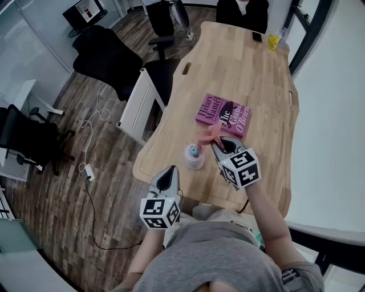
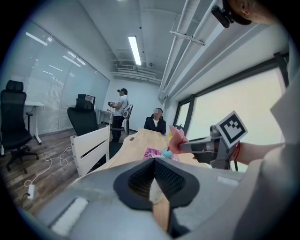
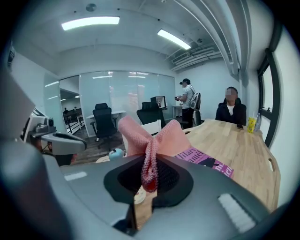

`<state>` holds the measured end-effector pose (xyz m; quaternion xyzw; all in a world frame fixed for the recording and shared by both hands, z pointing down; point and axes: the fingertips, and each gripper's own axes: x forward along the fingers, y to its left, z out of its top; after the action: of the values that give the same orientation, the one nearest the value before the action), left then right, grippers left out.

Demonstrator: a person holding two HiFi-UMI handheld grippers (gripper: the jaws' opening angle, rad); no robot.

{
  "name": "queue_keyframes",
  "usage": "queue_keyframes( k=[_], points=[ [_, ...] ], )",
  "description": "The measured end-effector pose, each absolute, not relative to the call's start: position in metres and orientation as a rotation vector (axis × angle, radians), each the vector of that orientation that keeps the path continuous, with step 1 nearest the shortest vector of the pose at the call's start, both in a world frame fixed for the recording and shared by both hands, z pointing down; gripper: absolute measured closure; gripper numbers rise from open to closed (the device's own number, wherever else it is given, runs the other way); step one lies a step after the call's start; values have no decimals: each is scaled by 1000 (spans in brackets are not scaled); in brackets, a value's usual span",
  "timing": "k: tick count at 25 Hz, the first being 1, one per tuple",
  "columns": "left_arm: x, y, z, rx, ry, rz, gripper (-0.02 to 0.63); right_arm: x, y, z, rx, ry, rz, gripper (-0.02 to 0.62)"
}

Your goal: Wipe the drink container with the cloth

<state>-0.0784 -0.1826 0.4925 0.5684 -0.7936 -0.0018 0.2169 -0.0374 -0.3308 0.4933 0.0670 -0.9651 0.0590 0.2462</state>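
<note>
The drink container (image 1: 194, 157), a pale pink cup with a blue lid, stands upright near the wooden table's (image 1: 256, 85) front edge. Its lid also shows in the left gripper view (image 2: 165, 153) and the right gripper view (image 3: 115, 153). My right gripper (image 1: 218, 142) is shut on a pink cloth (image 1: 212, 134) just right of and slightly beyond the cup. The cloth (image 3: 154, 138) fans out above the shut jaws (image 3: 149, 180). My left gripper (image 1: 167, 173) hovers at the table's front edge, left of and nearer than the cup, jaws (image 2: 153, 176) shut and holding nothing.
A pink book (image 1: 223, 114) lies beyond the cup. A yellow cup (image 1: 274, 41) and a phone (image 1: 256, 37) sit at the far end, where a person (image 1: 242, 11) is seated. Black chairs (image 1: 108, 54) and a white cabinet (image 1: 137, 105) stand left of the table.
</note>
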Motion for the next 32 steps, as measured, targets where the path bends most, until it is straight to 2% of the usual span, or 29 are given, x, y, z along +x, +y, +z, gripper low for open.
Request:
queue_keyframes(
  k=[32],
  points=[
    [-80, -187, 502, 1519, -2200, 22, 604, -44, -309, 600, -155, -2333, 186, 568]
  ],
)
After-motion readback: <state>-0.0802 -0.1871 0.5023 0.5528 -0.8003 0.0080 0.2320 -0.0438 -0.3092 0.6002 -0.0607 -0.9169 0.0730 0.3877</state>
